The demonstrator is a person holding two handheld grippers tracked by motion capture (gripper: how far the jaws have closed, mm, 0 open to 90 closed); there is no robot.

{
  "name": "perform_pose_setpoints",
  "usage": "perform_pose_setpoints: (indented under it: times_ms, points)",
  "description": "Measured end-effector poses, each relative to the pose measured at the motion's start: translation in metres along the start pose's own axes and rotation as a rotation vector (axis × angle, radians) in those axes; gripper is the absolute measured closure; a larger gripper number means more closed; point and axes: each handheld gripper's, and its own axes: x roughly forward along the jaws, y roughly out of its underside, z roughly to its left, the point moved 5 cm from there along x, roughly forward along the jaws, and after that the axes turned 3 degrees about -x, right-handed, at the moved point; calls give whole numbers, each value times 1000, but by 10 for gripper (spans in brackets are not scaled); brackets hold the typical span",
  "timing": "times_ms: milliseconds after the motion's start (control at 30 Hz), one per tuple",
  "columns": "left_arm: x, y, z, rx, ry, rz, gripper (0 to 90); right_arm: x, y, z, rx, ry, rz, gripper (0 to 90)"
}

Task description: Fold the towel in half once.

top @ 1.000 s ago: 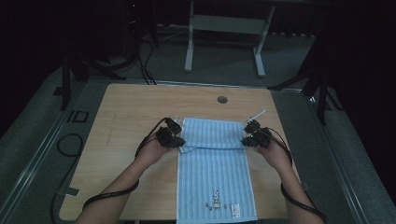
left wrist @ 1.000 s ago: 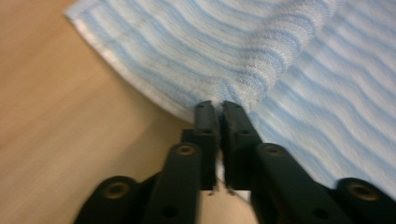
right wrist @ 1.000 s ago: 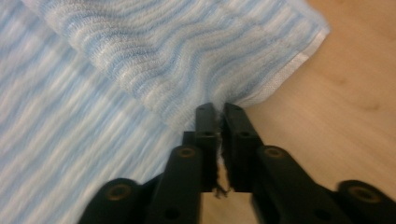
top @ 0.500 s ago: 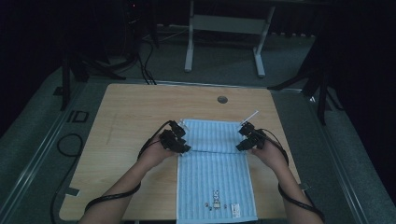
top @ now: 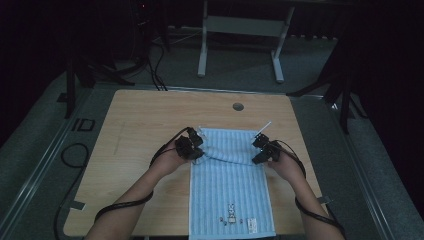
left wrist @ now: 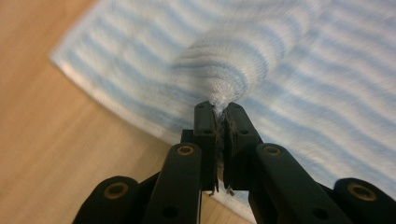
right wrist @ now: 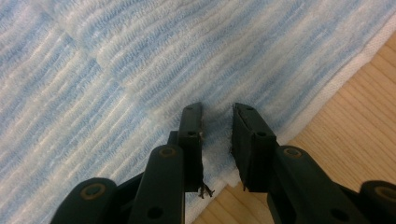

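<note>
A light blue towel with thin white stripes (top: 231, 185) lies on the pale wooden tabletop (top: 140, 130), a little to the right of the middle. Its long side runs from the near edge of the tabletop toward the far edge, and its near end reaches the near edge, where a small printed figure and a label can be seen (too small to read). The far part of the towel is lifted and bunched between the two hands, so it does not lie flat there.

The left gripper (top: 196, 150) is at the left edge of the towel, near its far left corner. In the left gripper view the two black jaws have just closed and are pressed together on a pinch of the cloth (left wrist: 223, 95), which rises in a small peak from the fabric around it. So this tool is clenched on the towel.

The right gripper (top: 256, 150) is at the right edge of the towel, across from the left one. In the right gripper view (right wrist: 217, 122) its jaws have just been closing a little, but a gap remains between them and the fabric below lies flat; the pads do not press the cloth. This tool is released, with the towel's white border just beside it and bare wood (right wrist: 355, 112) to the right.

A small round grey hole (top: 238, 106) sits near the far edge of the tabletop, well apart from the towel.
</note>
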Motion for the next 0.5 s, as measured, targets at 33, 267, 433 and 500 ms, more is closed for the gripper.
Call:
perform_pose_setpoints:
  times_ms: [33,267,433,500]
  points:
    - [-5,-1,1,12,2,-4,842,0,0,0,2,-4,2,731]
    - [-5,21,-3,50,34,98,725,1,2,6,-9,-14,-1,723]
    - [13,42,-12,31,42,147,647,1,3,6,-1,-17,-7,722]
    - [17,44,-13,25,36,139,613,1,3,5,1,-18,-8,722]
